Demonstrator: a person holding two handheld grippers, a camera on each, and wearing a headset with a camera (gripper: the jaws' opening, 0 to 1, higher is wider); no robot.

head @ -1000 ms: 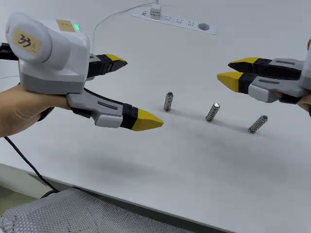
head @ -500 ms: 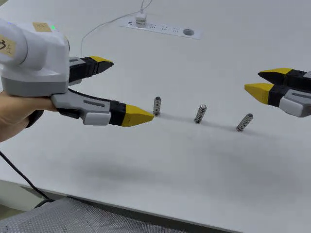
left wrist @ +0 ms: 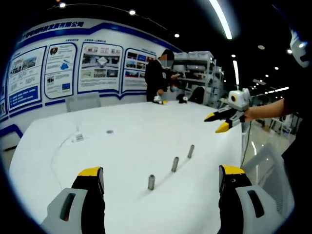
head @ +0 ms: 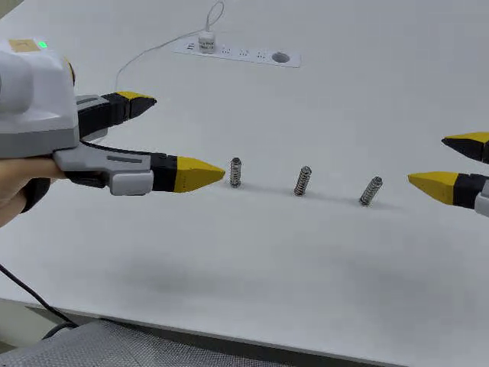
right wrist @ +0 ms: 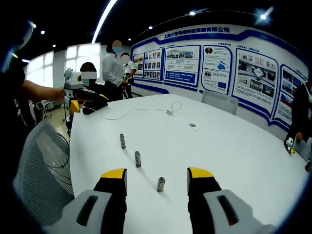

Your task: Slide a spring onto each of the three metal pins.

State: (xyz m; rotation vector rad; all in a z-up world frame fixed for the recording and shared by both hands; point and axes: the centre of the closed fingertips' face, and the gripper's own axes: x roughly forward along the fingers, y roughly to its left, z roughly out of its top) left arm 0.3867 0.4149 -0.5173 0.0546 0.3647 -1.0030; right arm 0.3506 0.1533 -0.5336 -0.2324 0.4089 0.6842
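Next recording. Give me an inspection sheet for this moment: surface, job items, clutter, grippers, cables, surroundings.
Surface: white table, smooth.
Job's things: left spring, middle spring and right spring stand apart in a row; each seems to sit on a pin, too small to confirm.
Clutter: nothing seen.
Grippers: left gripper open, empty, beside the left spring; right gripper open, empty, near the right spring.
Cables: power strip at the far side, with a white cable; black cable runs below the near edge.
Surroundings: mesh chair, wall posters, a person standing.
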